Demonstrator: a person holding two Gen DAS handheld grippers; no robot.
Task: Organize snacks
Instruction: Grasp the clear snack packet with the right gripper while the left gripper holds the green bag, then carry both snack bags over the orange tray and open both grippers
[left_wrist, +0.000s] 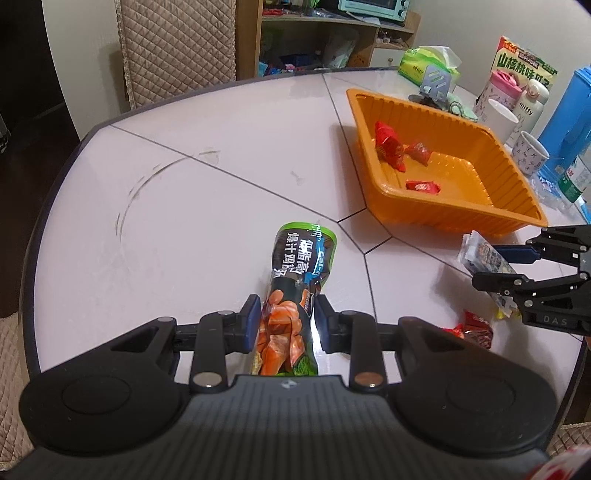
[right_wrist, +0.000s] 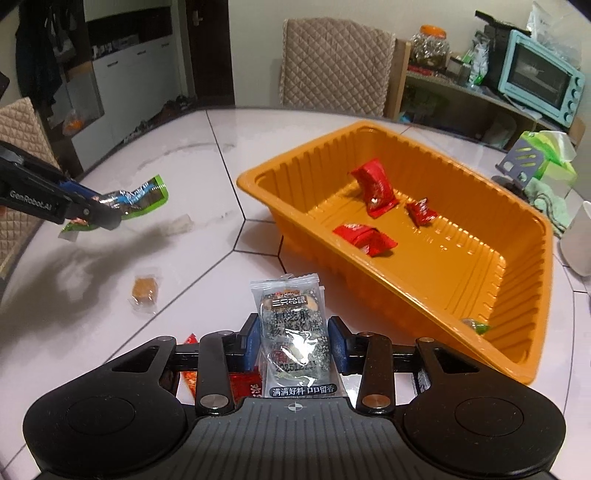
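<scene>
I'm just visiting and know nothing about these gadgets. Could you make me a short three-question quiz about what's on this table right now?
1. How many red-wrapped snacks lie in the orange tray?
2. True or false: the left gripper is clamped on a green-topped snack pouch.
3. What sits between the right gripper's fingers: (a) a mug, (b) a clear sesame snack packet, (c) nothing?

Key: 1. three; 2. true; 3. b

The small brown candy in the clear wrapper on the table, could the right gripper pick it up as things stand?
Probably not yet: the right gripper is already shut on a clear sesame-cake packet. The way to the brown candy looks free, with nothing around it.
</scene>
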